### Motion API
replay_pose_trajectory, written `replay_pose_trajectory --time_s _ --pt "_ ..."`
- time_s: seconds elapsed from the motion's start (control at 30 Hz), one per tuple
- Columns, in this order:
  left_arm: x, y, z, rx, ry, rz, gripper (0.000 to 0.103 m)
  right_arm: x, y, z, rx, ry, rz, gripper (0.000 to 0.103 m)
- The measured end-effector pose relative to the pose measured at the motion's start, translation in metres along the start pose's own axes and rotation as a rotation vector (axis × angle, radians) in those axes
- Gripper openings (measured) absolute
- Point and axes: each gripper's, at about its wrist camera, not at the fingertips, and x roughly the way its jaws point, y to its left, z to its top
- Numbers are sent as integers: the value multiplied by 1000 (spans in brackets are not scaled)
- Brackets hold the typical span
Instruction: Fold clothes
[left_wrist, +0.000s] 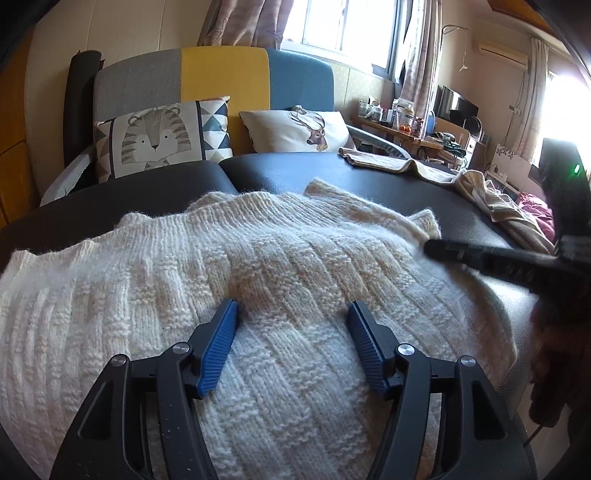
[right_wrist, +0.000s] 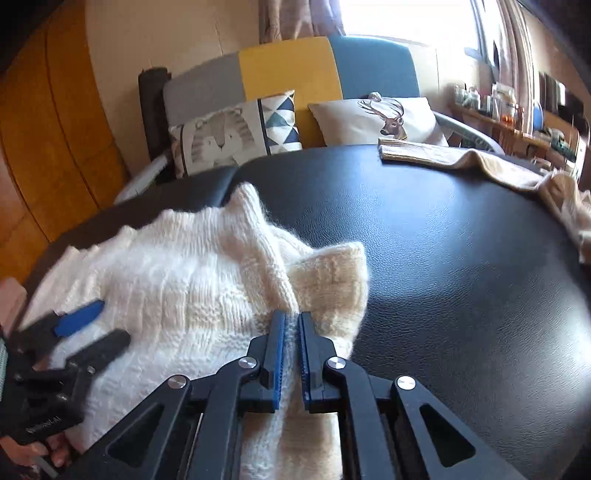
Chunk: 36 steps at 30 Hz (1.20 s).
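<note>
- The black padded table (right_wrist: 443, 258) is my work surface, and everything below is placed from the sweater on it.
- The cream knit sweater (left_wrist: 258, 277) lies spread across the near side of the table, flat enough to fold.
- A beige garment (left_wrist: 406, 162) waits well beyond the sweater, at the table's far edge (next in line, I judge).
- My left gripper (left_wrist: 293, 332) hovers over the sweater's middle, fingers wide apart, holding nothing, probably ready to pin or smooth the knit.
- My right gripper (right_wrist: 293, 350) sits at the sweater's right edge, fingers clamped on a bunched fold of knit, so that I can carry that side over.
</note>
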Motion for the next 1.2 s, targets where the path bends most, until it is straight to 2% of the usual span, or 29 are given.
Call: replay_pose_trajectory --time_s 0.03,0.07,0.13,0.17,0.3,0.4,0.43,0.5,0.57,0.73,0.83,0.87,1.0,1.07,1.2 --pt "0 0 0 2 0 2 65 -3 -2 1 23 -10 15 18" --pt "0 -1 0 6 1 7 66 -12 -4 5 49 -51 30 21" --pt "0 -2 0 11 1 12 66 -28 -2 14 63 -127 97 21" --pt "0 -2 0 11 1 12 66 -29 3 19 36 -138 129 21" --pt "0 -1 0 8 2 9 66 -5 29 33 -87 -57 141 17" --pt "-1 -1 0 7 4 9 66 26 31 33 -71 37 162 17" --pt "-1 -1 0 7 3 8 66 35 30 32 -64 64 159 17" --pt "0 -2 0 9 4 9 66 46 23 25 -42 82 108 7" --pt "0 -2 0 12 4 14 66 47 18 18 -8 59 82 1" --pt "-14 2 3 -9 1 61 66 49 33 13 -93 35 -30 1" --pt "-22 4 4 -21 -1 89 66 48 30 12 -95 29 -30 1" --pt "-26 6 5 -25 -2 102 66 47 27 13 -82 29 -15 1" --pt "-56 39 15 -77 -53 261 66 47 17 14 -34 31 39 1" --pt "-66 62 21 -119 -63 328 66 47 18 14 -35 30 38 1" --pt "-69 118 23 -211 -18 423 65 46 25 14 -66 24 5 1"
